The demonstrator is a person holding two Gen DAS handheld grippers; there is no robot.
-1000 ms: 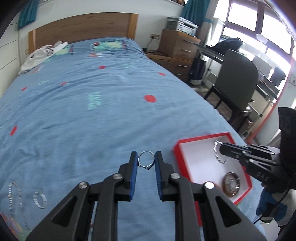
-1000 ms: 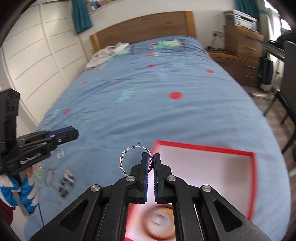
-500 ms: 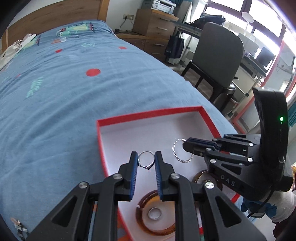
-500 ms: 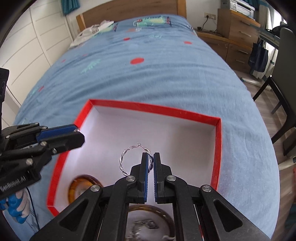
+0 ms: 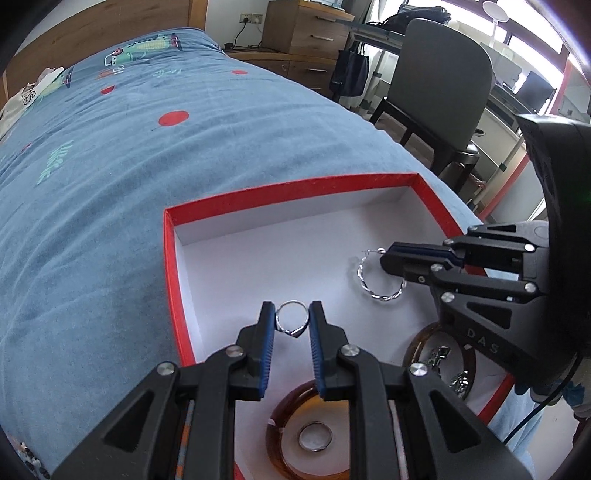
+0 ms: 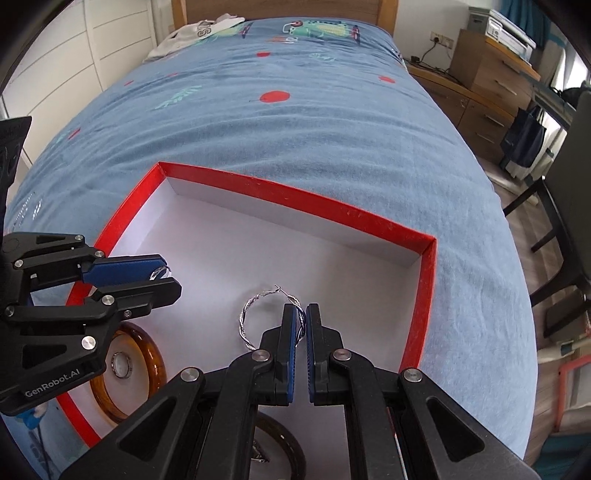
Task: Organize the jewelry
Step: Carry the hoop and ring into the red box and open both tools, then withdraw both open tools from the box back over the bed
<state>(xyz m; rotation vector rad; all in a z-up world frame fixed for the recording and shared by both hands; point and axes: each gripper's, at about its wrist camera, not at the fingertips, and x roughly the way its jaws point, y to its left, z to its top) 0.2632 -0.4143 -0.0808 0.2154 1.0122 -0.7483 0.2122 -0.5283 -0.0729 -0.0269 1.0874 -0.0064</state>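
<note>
Hovering over red box on bed | left gripper jaws clamping silver ring | right gripper jaws pinching twisted hoop earring, hoop left of jaws

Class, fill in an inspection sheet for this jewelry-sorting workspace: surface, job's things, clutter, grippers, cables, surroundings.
Surface: blue patterned bedspread.
Job's things: red box with white inside; silver ring; twisted hoop earring; amber bangle around a small band; second bangle with silver pieces.
Clutter: white garment near the headboard.
Grippers: left gripper shut on the ring; right gripper shut on the earring; both over the box.
Cables: thin black lead under the right gripper.
Surroundings: chair, wooden drawers.
</note>
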